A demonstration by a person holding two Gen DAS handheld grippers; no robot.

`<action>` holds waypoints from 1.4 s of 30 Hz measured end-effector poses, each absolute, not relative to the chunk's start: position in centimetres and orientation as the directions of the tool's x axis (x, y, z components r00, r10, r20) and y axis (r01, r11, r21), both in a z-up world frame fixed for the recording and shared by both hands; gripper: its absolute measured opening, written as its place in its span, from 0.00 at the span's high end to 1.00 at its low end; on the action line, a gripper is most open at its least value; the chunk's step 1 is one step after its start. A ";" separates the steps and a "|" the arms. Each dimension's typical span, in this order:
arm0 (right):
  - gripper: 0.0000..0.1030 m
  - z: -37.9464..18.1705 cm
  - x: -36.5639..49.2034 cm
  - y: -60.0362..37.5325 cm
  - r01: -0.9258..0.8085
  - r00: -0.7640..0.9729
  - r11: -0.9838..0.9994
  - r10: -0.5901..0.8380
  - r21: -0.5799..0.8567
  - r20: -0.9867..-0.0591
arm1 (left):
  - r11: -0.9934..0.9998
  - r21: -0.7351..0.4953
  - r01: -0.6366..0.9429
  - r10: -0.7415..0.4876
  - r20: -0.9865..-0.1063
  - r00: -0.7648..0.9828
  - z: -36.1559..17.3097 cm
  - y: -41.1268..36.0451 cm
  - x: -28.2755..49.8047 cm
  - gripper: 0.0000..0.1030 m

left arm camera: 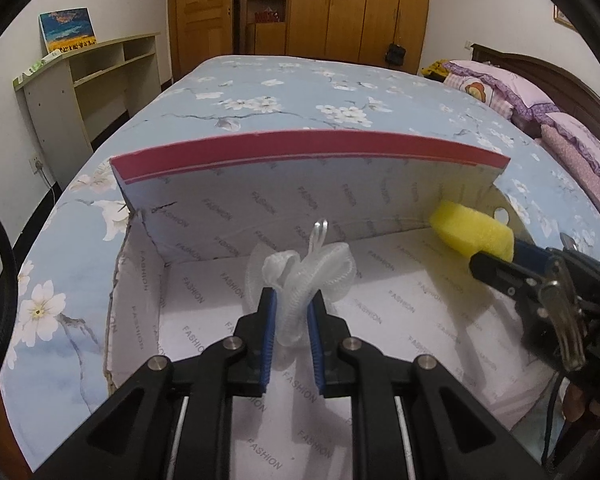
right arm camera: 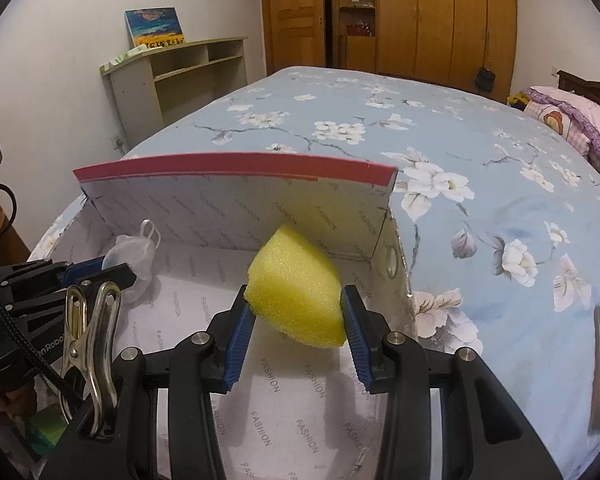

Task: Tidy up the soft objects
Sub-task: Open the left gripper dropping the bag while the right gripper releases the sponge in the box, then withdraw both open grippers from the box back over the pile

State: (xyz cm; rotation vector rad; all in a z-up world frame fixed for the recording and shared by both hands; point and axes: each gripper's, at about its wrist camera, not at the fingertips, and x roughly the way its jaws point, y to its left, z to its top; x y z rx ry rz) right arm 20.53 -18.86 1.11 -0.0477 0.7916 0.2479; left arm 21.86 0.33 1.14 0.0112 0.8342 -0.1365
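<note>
Between right tongs [right arm camera: 298,320]: sponge [right arm camera: 296,292] (pinched)

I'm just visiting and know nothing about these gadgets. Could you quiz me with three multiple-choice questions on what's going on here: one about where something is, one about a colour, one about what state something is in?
1. Where does the open cardboard box sit?
A. on the flowered bedspread
B. on the wooden desk
C. on the floor

2. What colour is the sponge?
A. pink
B. yellow
C. green

3. What is the left gripper doing?
A. hanging open with nothing in it
B. shut on the white mesh pouf
C. clamped on the box lid

Answers:
1 A: the bedspread surrounds the box.
2 B: the foam between the right gripper is bright yellow.
3 B: the white mesh pouf is pinched between its blue pads.
</note>
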 end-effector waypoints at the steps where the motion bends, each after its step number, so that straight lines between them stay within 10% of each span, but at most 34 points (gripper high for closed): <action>1: 0.57 1.0 20.6 -18.9 -0.240 0.670 0.969 0.206 0.054 -0.713 | 0.991 -0.042 0.124 -0.114 -0.737 0.666 1.2 0.3 21.8 0.85; 11: 0.54 0.8 20.7 -19.5 -0.252 0.652 0.960 0.259 0.119 -0.712 | 0.995 -0.019 0.101 -0.083 -0.736 0.672 1.7 -0.3 21.4 0.51; 19: 0.33 1.6 20.6 -19.9 -0.269 0.656 0.949 0.307 0.166 -0.689 | 0.997 -0.004 0.072 -0.051 -0.744 0.667 2.9 -1.0 20.4 0.49; 42: 0.28 5.4 14.2 -20.3 -0.254 0.722 0.954 0.297 0.161 -0.625 | 0.995 -0.055 0.079 -0.094 -0.704 0.704 6.1 0.7 13.9 0.49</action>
